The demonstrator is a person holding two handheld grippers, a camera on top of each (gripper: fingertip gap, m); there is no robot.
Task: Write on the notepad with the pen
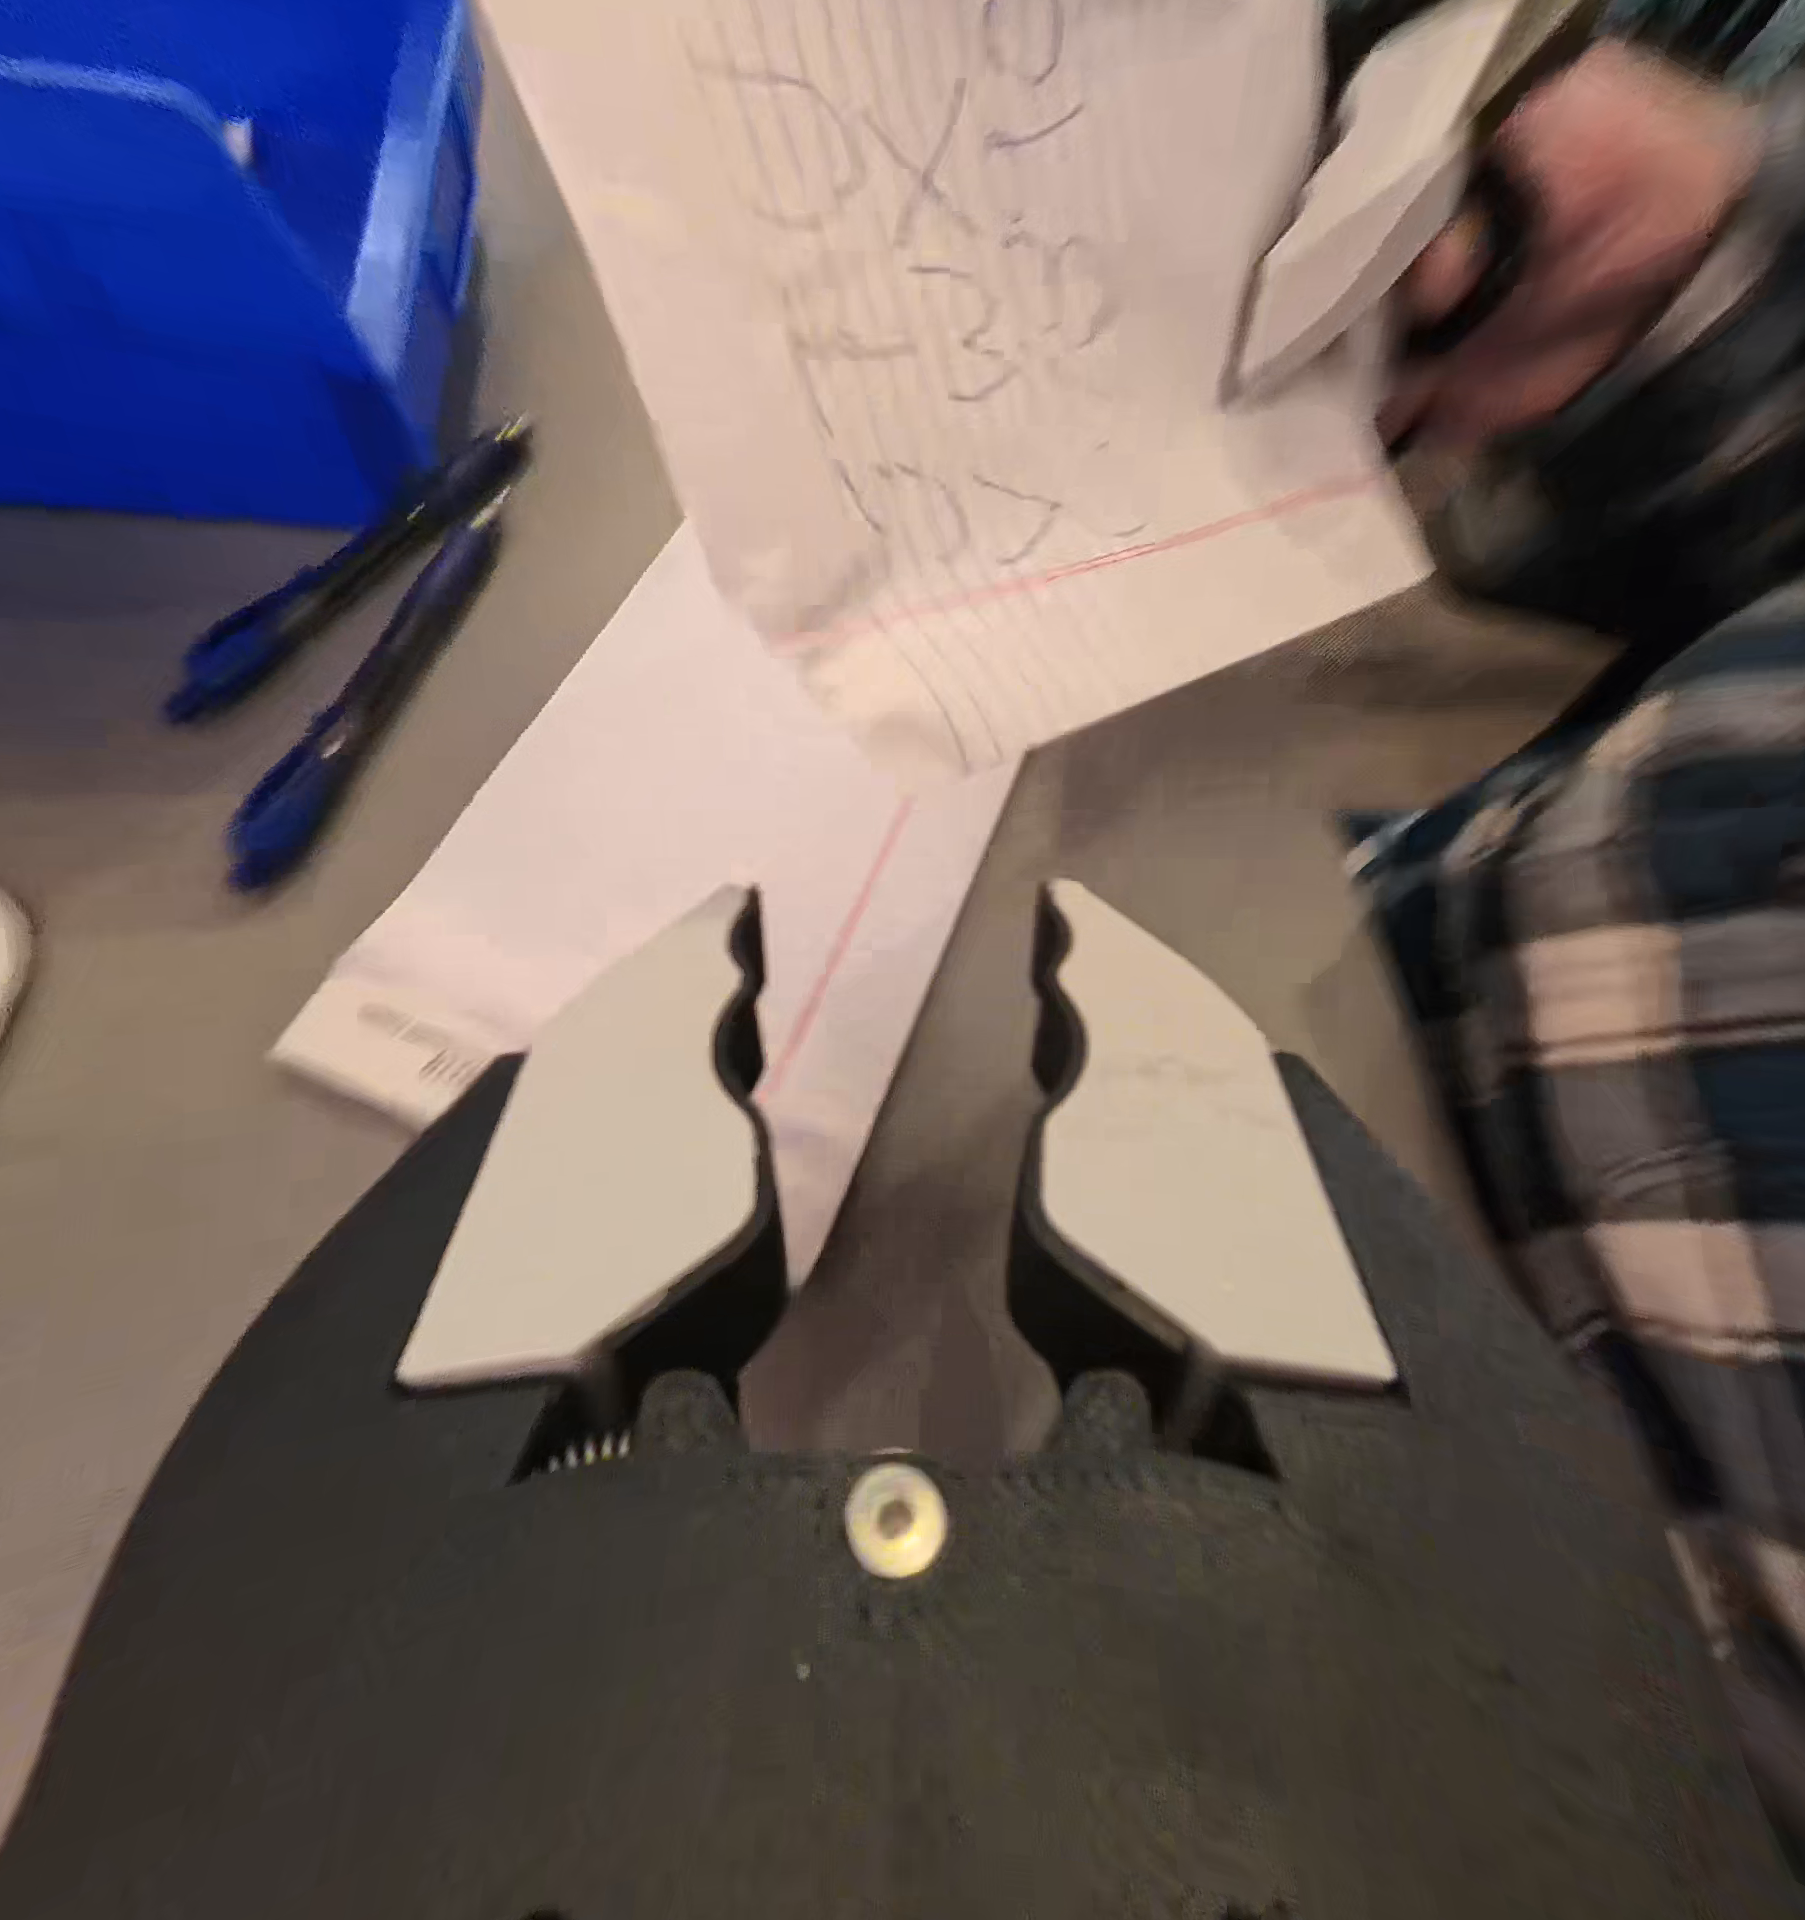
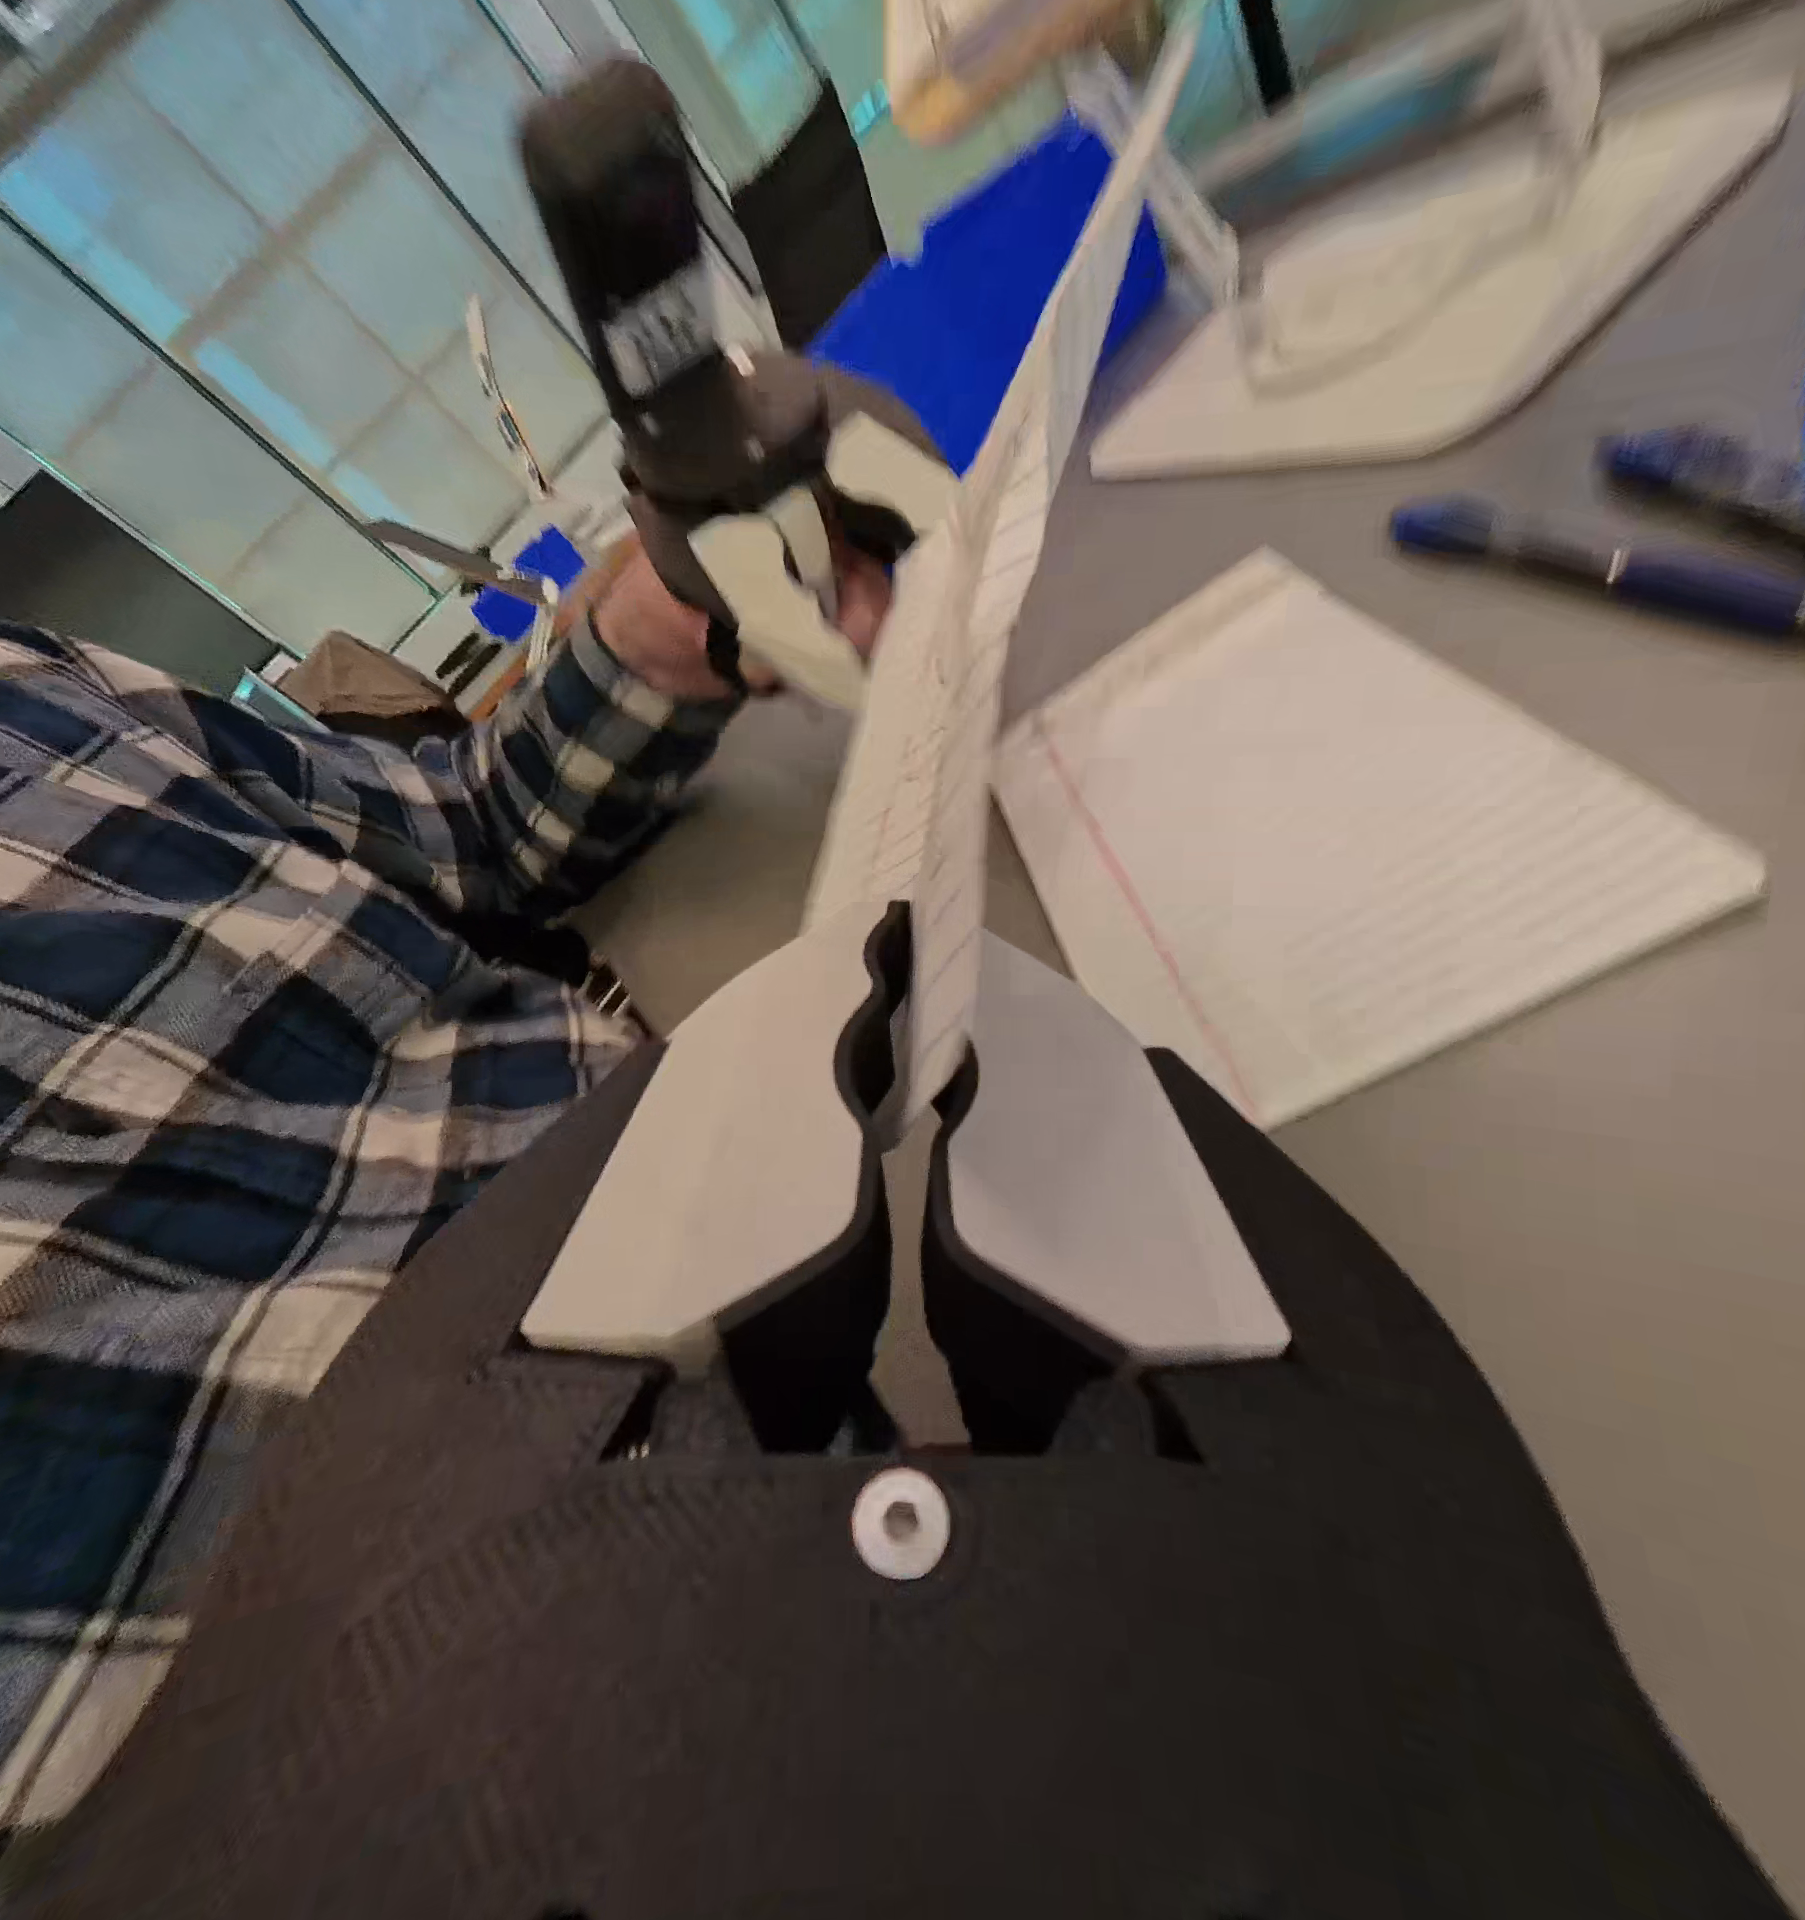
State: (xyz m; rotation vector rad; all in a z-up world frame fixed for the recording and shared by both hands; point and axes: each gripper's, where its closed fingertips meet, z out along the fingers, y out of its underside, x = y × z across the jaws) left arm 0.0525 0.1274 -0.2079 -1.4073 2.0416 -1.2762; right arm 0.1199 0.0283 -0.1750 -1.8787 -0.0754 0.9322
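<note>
Notepad [image 1: 607, 831] lies flat on the grey table [image 1: 98, 1195] in the left wrist view, under and ahead of the left gripper [image 1: 898, 997], whose fingers stand apart on nothing, while two blue pens [image 1: 358, 644] rest untouched beside a blue bin [image 1: 150, 260]; a scribbled loose sheet [image 1: 981, 364] hangs above the pad, so it may drop back over the fresh page. In the right wrist view the right gripper [image 2: 924, 1023] is clamped on that sheet's edge [image 2: 950, 935], and a thin pinch like this could tear or slip, leaving the pad [image 2: 1397, 831] covered and writing delayed.
</note>
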